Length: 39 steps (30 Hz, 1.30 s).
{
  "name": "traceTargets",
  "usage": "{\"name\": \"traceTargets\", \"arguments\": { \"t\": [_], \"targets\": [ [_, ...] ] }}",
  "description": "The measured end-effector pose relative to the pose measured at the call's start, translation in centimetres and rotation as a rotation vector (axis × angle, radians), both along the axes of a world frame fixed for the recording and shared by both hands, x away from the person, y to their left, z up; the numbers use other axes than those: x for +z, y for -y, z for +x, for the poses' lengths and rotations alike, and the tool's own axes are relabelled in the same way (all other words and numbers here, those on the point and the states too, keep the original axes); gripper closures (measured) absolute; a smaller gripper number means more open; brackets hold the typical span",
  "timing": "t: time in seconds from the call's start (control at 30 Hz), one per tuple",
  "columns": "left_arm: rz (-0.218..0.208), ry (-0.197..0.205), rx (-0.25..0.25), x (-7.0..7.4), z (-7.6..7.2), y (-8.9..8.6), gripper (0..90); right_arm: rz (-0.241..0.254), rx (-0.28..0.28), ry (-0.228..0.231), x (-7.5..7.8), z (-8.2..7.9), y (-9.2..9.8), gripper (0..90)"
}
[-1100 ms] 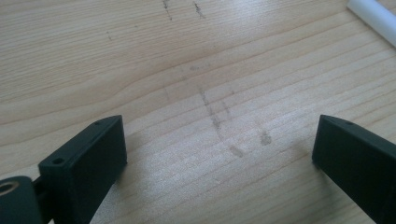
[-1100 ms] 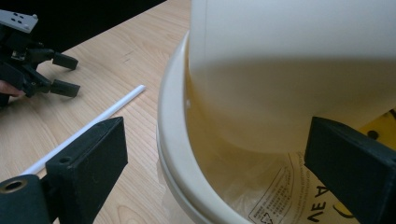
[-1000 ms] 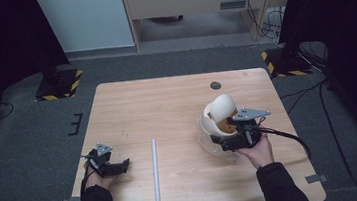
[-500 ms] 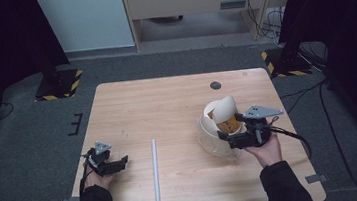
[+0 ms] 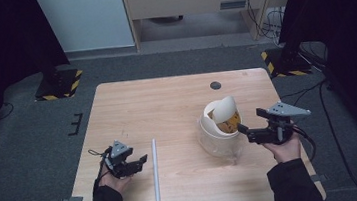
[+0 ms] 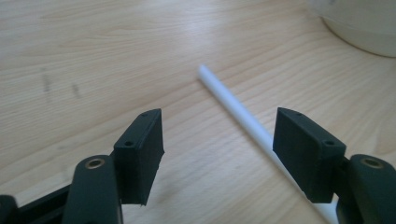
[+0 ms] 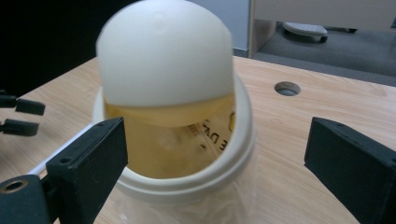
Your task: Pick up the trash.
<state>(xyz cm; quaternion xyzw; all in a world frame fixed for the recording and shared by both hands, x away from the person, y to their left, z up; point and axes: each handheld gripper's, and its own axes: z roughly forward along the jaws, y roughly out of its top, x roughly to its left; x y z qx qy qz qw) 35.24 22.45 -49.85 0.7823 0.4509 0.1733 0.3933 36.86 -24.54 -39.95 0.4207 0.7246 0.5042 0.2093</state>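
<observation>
Since a second ago, my right hand-held gripper [image 5: 244, 130] backs off toward 3 o'clock of the small white bin [image 5: 219, 135], jaws spread and empty, the swing lid [image 7: 166, 56] tilted up. At 8 o'clock on the bench [image 5: 166, 101] my left hand-held gripper [image 5: 141, 160] rests released beside the white tube [image 5: 155, 169].

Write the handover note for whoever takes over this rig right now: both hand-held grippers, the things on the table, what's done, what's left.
Left hand-held gripper: open, empty, low over the table, jaws pointing at the white stick, not touching it.
Right hand-held gripper: open, empty, facing the small white bin from its right side, close to its rim.
Bin: upright right of centre, swing lid tilted, yellowish liner and some contents visible inside.
Stick: lying flat on the table, left of the bin.
Done: nothing gripped yet.
Left: probably pick up the stick with the left and bring it to the bin; the right looks placed to steady it.
</observation>
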Motion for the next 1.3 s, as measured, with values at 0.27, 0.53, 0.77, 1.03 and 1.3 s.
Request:
{"name": "traceTargets", "arguments": {
  "t": [0.27, 0.53, 0.77, 1.03, 1.3],
  "targets": [
    [0.035, -0.074, -0.051, -0.7, -0.9, 3.3, 40.9, -0.015, -0.053, -0.012, -0.6, 0.1, 1.4, 6.2],
    [0.089, -0.120, -0.046, -1.3, -1.0, 4.3, 49.4, -0.027, -0.087, -0.035, -1.3, 0.3, 2.4, 6.2],
    [0.104, -0.155, -0.044, -1.7, -1.0, 4.4, 53.8, -0.033, -0.094, -0.039, -1.5, 0.4, 2.6, 6.2],
    [0.129, -0.180, -0.040, -1.6, -0.9, 4.4, 63.1, -0.033, -0.102, -0.046, -1.6, 0.4, 2.8, 6.3],
    [0.158, -0.202, -0.030, -1.4, -0.7, 4.2, 78.1, -0.032, -0.107, -0.047, -1.7, 0.4, 2.9, 6.3]
  ]
}}
